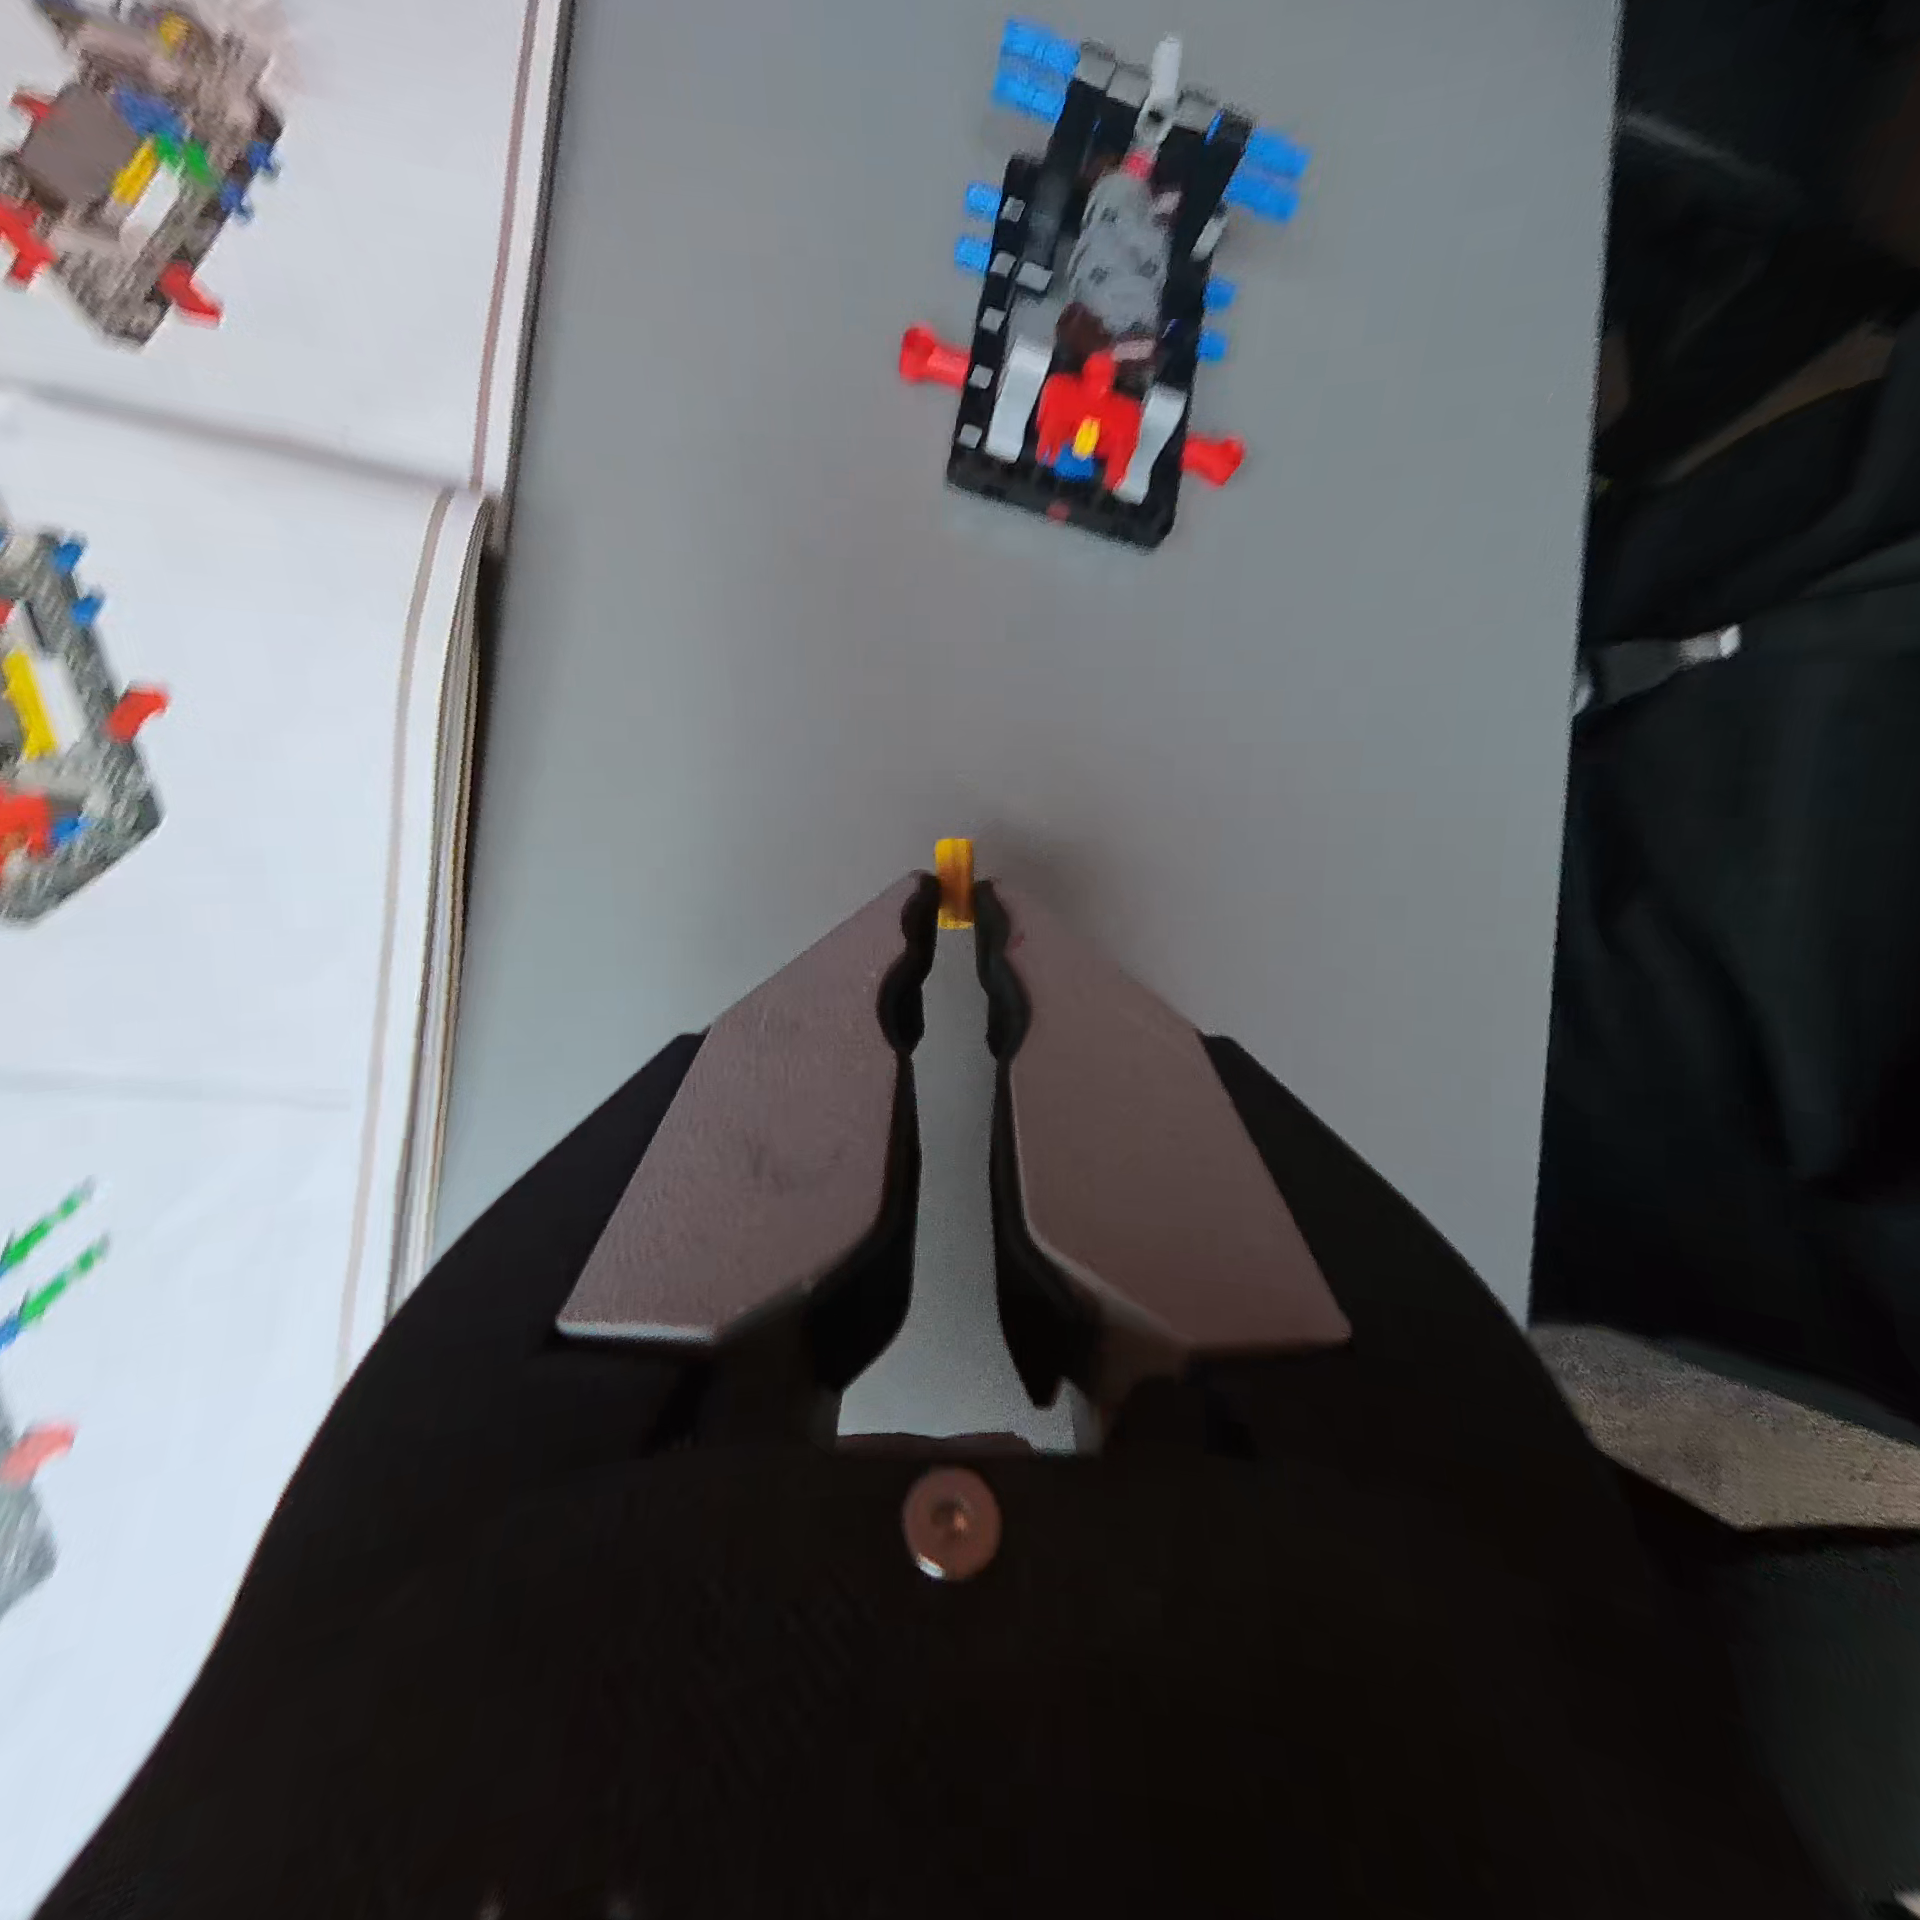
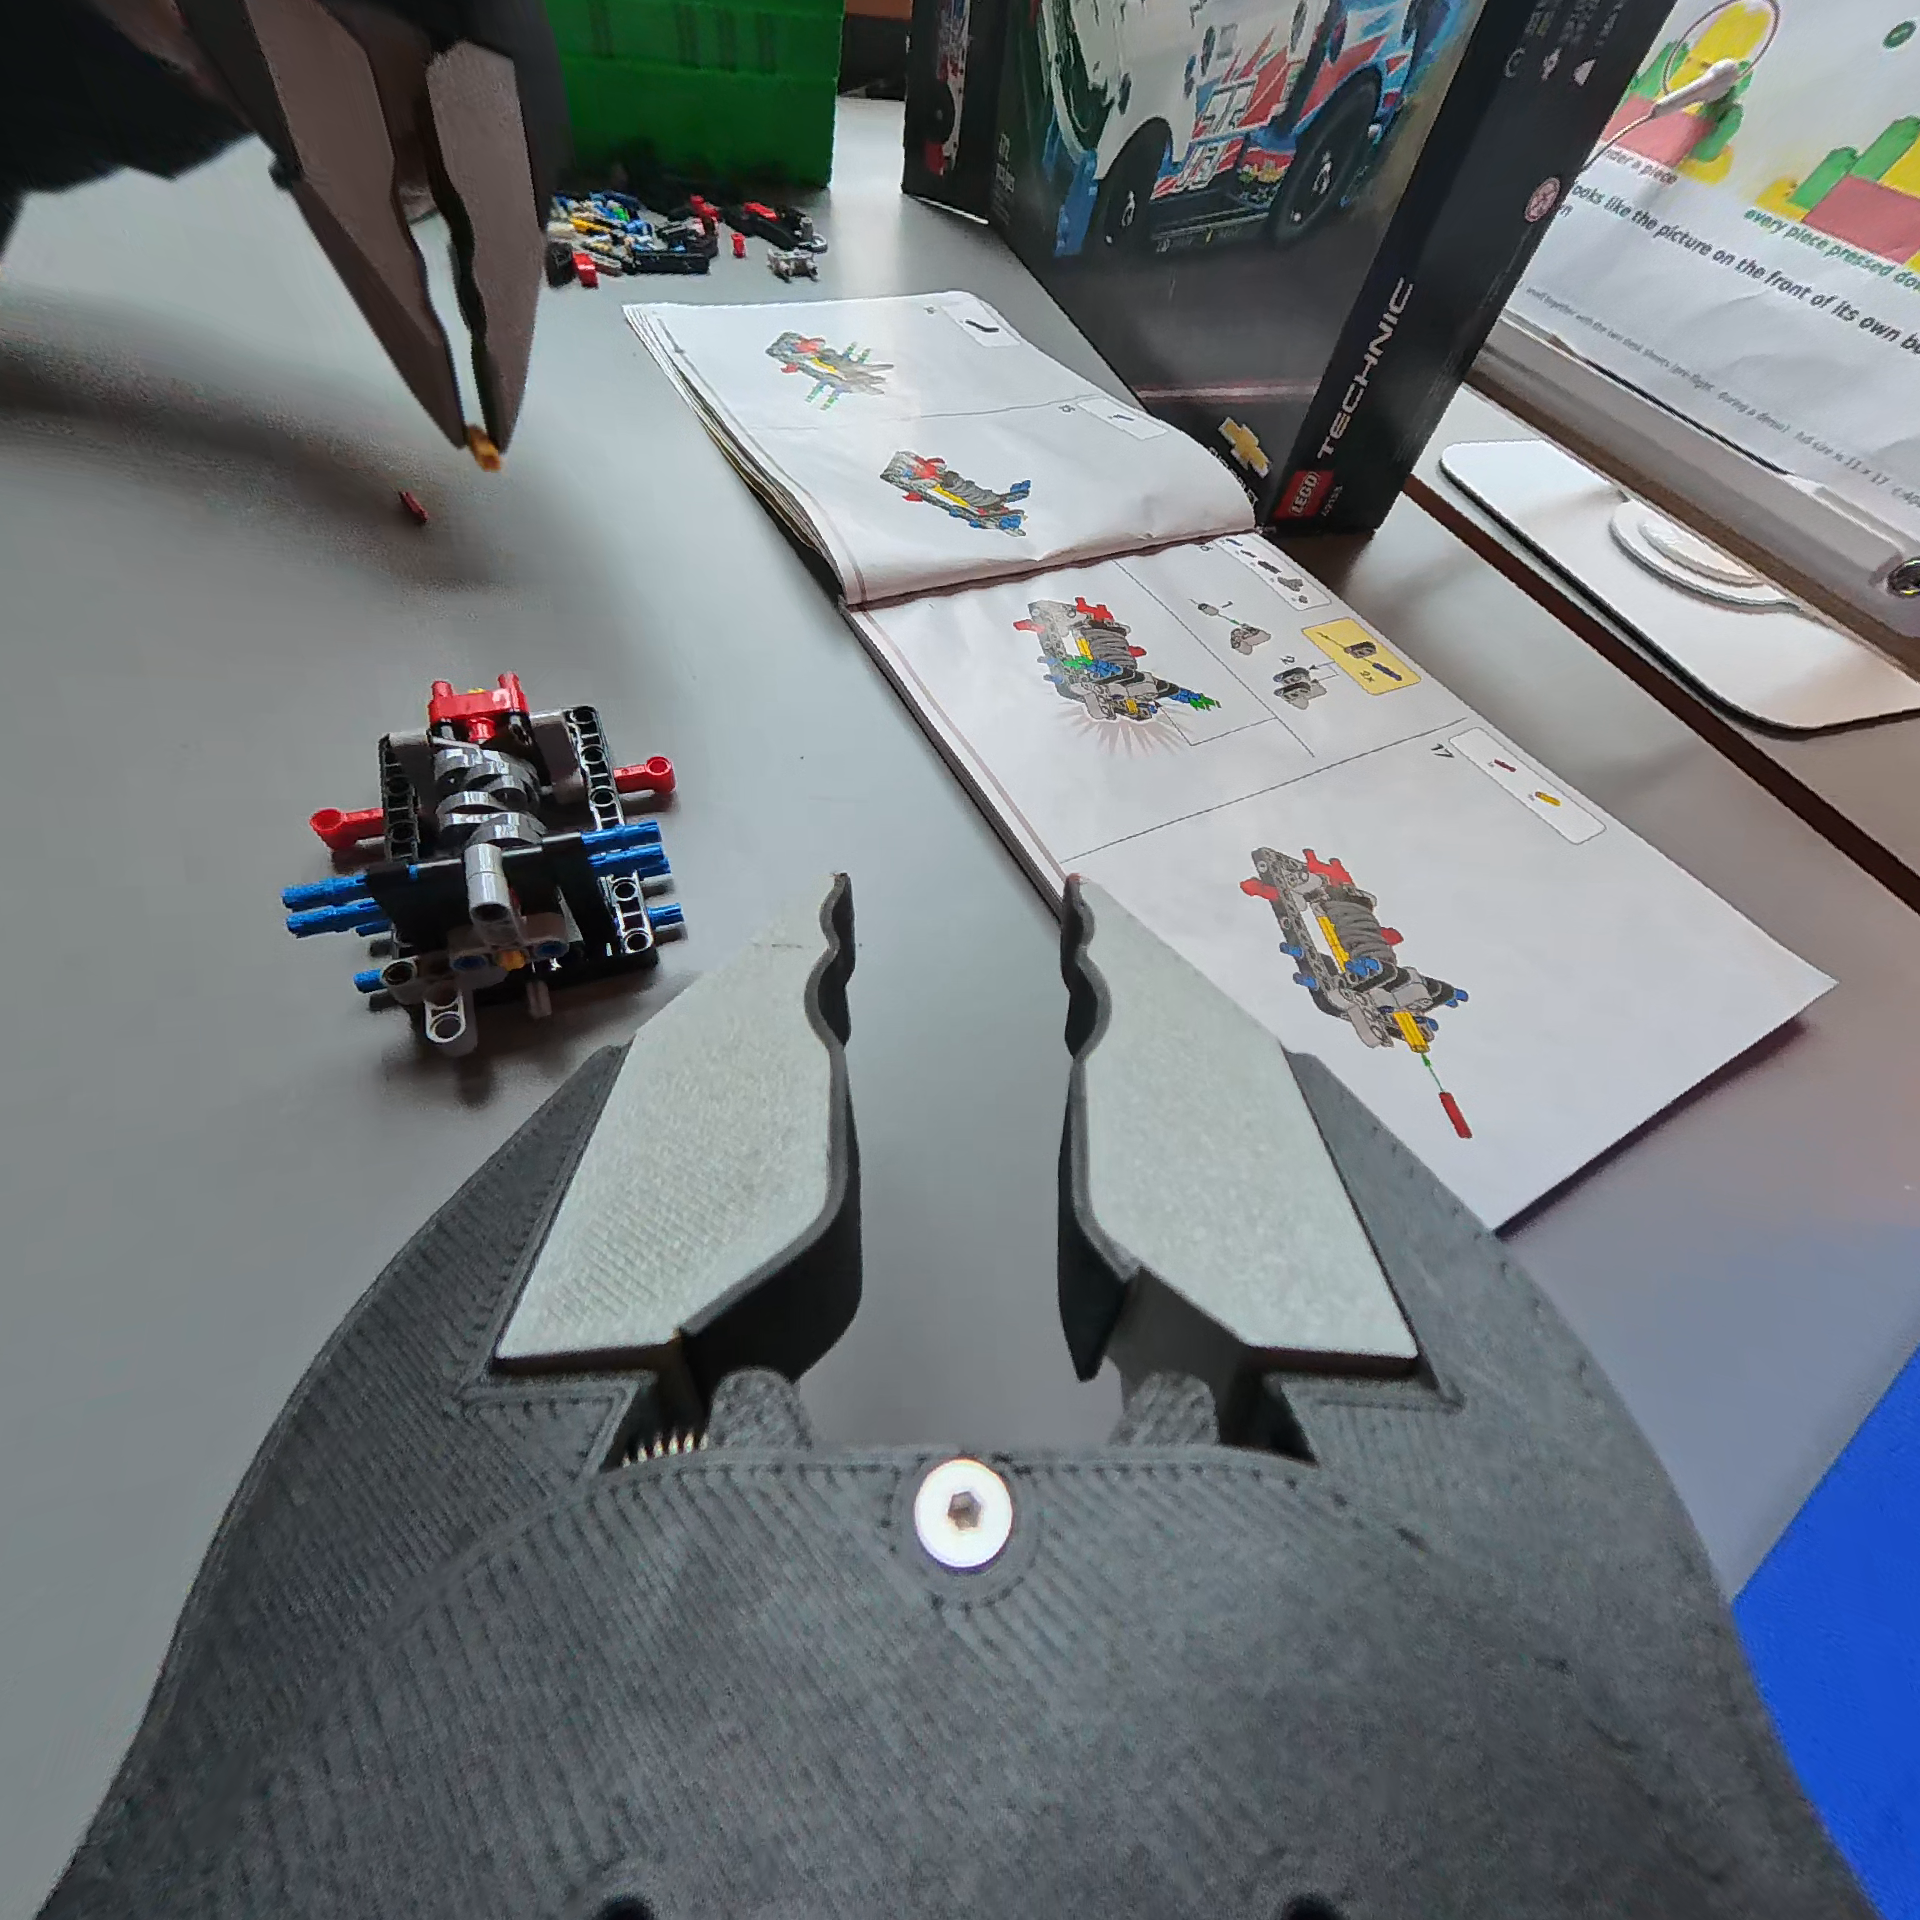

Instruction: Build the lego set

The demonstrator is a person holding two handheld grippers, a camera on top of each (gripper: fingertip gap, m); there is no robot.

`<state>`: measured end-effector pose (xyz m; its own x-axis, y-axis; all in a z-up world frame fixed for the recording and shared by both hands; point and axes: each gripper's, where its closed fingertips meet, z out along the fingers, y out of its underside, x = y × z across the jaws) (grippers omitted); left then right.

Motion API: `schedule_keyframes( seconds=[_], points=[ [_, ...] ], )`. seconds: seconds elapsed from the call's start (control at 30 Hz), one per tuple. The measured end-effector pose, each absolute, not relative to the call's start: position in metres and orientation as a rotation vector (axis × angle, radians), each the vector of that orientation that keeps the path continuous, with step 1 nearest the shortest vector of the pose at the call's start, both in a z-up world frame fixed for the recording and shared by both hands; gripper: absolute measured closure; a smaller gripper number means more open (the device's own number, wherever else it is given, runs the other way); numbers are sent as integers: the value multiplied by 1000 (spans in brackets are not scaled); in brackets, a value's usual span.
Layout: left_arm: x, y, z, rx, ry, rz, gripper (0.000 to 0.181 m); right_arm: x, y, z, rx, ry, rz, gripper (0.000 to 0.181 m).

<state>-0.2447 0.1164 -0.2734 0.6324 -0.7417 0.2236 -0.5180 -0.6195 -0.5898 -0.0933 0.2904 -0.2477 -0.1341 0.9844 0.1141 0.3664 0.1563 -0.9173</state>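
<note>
Hidden or unclear: instruction booklet [image 1: 239, 644] cut off at the left edge of the left wrist view, its pictures blurred; loose parts pile [image 2: 681, 234] far back, too small to sort; set box [image 2: 1226, 239] cropped at the top.

Left hand-held gripper [image 1: 954, 902]: fingers nearly closed, pinching a small yellow piece [image 1: 953, 878] at the tips, raised above the grey worktop [image 1: 727, 675].

Right hand-held gripper [image 2: 956, 914]: fingers wide apart, holding nothing, hanging over bare worktop.

Partly built black model [image 2: 499, 862], with blue and red pins: resting on the worktop, left of the booklet, apart from both grippers.

Small red piece [image 2: 412, 506]: lying on the worktop near the left gripper's tips.
</note>
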Motion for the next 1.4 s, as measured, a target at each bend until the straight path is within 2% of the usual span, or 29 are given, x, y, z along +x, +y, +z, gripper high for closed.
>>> schedule_keyframes(
  seconds=[0.1,0.7,1.07,1.2,1.4],
  points=[
    [-264,101,-280,-2425,982,-542,177,-94,289,-251,-1319,-1656,954,145],
    [-261,90,-302,-2478,921,-740,176,-93,290,-251,-1316,-1653,936,148],
    [-269,89,-296,-2475,921,-698,159,-90,295,-246,-1320,-1617,953,149],
    [-267,91,-281,-2415,882,-731,159,-89,296,-243,-1317,-1602,952,149],
    [-280,121,-253,-2262,728,-611,147,-88,298,-236,-1299,-1565,941,149]
  ],
)
